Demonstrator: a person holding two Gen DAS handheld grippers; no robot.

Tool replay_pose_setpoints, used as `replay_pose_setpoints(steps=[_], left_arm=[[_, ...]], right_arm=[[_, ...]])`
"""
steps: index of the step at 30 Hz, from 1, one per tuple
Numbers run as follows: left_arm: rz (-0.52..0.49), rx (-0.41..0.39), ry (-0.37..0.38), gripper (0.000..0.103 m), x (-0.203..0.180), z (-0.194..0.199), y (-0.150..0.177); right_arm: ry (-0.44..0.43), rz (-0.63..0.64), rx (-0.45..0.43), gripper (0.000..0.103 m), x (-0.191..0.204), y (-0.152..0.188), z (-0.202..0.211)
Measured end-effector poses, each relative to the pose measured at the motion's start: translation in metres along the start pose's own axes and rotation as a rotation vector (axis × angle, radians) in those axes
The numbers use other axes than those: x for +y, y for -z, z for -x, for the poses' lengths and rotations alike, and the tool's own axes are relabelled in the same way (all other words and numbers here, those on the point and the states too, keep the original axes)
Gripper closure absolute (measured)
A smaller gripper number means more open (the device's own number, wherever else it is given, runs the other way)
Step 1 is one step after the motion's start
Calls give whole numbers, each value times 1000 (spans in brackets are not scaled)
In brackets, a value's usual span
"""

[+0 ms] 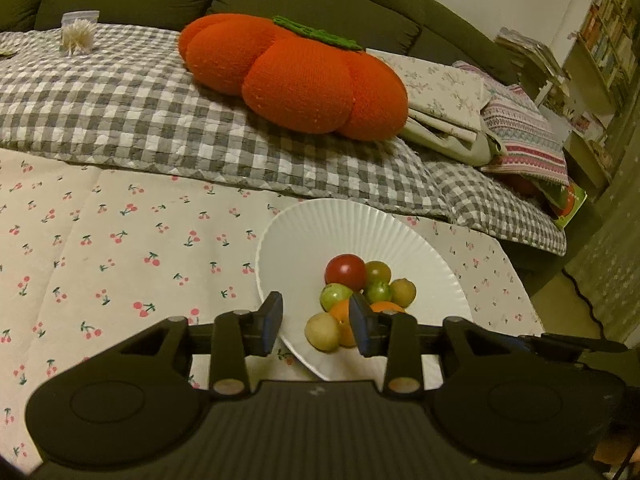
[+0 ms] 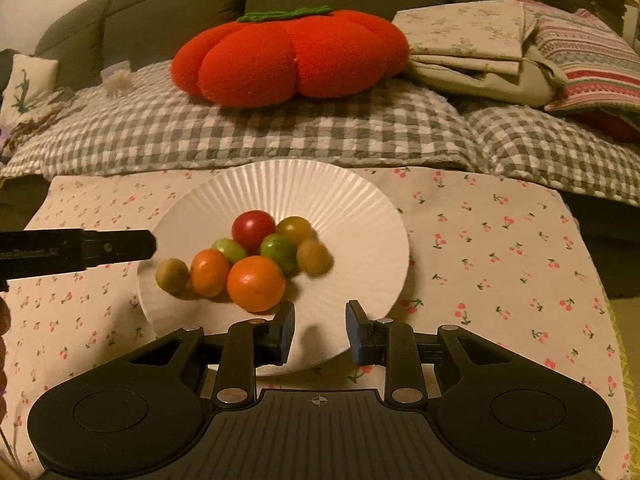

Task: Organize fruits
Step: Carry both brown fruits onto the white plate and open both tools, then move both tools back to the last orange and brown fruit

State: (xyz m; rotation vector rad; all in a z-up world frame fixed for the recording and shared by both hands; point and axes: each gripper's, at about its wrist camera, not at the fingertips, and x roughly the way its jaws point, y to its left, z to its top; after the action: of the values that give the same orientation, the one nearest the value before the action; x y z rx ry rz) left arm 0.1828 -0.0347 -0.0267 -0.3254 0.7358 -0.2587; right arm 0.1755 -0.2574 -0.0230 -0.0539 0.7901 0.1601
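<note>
A white ribbed plate [image 2: 352, 216] sits on the cherry-print cloth and holds several small fruits: a red tomato [image 2: 253, 228], two oranges [image 2: 256, 283], green ones [image 2: 278, 251] and olive-yellow ones [image 2: 172, 274]. The plate also shows in the left wrist view [image 1: 304, 236], with the red tomato [image 1: 345, 270] and an olive fruit [image 1: 322, 330]. My left gripper [image 1: 316, 326] is open at the plate's near-left edge, its jaws either side of the olive fruit and an orange. My right gripper [image 2: 320, 330] is open and empty over the plate's near rim.
A big red tomato-shaped cushion [image 2: 292, 52] lies on a grey checked blanket [image 2: 280, 128] on the sofa behind. Folded bedding [image 2: 480, 52] is stacked at the right. The left gripper's arm [image 2: 76, 252] reaches in from the left. A toothpick pot [image 1: 78, 34] stands far left.
</note>
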Motion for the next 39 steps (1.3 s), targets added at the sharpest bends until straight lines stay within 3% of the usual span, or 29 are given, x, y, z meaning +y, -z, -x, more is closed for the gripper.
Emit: replay_pose_setpoints(steps=[15, 18, 22, 26, 32, 39], left_arm=[[-50, 28, -12, 67, -5, 27, 23], [-62, 41, -13, 63, -8, 31, 30], [-101, 54, -22, 59, -16, 36, 41], [-151, 70, -52, 52, -23, 40, 54], [-186, 106, -55, 47, -30, 40, 73], [-263, 133, -77, 46, -43, 30, 95]], right_arm=[[-29, -114, 13, 71, -8, -3, 16], [-47, -131, 11, 70, -7, -3, 21], [-57, -156, 4, 64, -6, -2, 28], [-63, -183, 5, 52, -7, 1, 35], [-142, -233, 43, 51, -7, 10, 45], [-135, -201, 63, 46, 2, 18, 47]])
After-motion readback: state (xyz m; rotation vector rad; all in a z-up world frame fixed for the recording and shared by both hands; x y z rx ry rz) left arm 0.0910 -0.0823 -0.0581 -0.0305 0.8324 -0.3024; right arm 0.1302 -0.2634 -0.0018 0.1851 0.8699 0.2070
